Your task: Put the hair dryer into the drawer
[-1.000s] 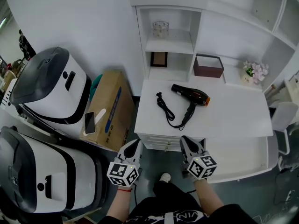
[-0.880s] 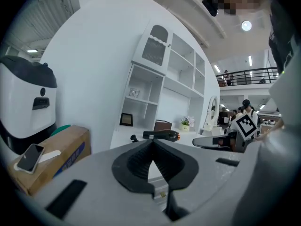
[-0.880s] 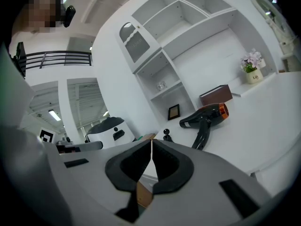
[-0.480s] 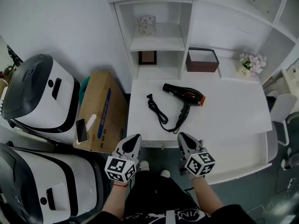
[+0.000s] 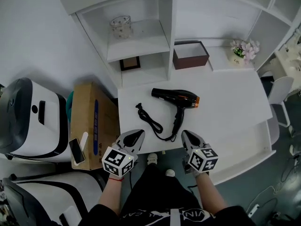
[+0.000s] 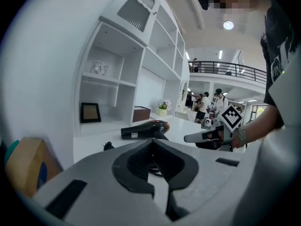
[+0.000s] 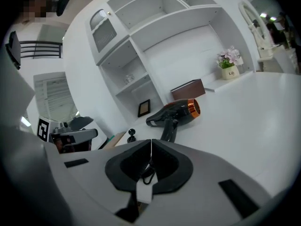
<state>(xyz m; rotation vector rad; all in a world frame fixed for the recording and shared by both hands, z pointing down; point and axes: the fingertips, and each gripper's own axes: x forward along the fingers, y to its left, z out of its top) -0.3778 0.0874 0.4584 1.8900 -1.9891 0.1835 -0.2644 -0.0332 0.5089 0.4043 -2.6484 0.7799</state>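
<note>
1. Both grippers were held low at the near edge of the white desk (image 5: 225,112), side by side and pointing at the shelves.
2. The left gripper (image 5: 135,135) had its jaws pressed together, with nothing between them. Its marker cube faced up toward the head camera.
3. The right gripper (image 5: 188,136) was the same, jaws closed tip to tip and empty.
4. And there was the hair dryer (image 5: 175,97), lying on the desk beyond both grippers, black with an orange ring at its rear end. Neither gripper touched it.
5. Its barrel lay crosswise, and its handle pointed back toward the grippers, closer to the right one.
6. The black cord (image 5: 149,124) ran from the handle's end in a loop just ahead of the gap between the two grippers. It then trailed away in front of the left gripper to the plug (image 5: 138,106).
7. Farther out past the dryer stood a white shelf unit. A dark picture frame (image 5: 130,63) was in the lower niche and a glass jar (image 5: 121,26) on the shelf above.
8. Well beyond the right gripper sat a brown box (image 5: 190,55), and off to its right a small pot of flowers (image 5: 243,48).
9. To the left of the left gripper, beside the desk, stood a cardboard box (image 5: 91,121) with a phone (image 5: 75,150) lying on it.
</note>
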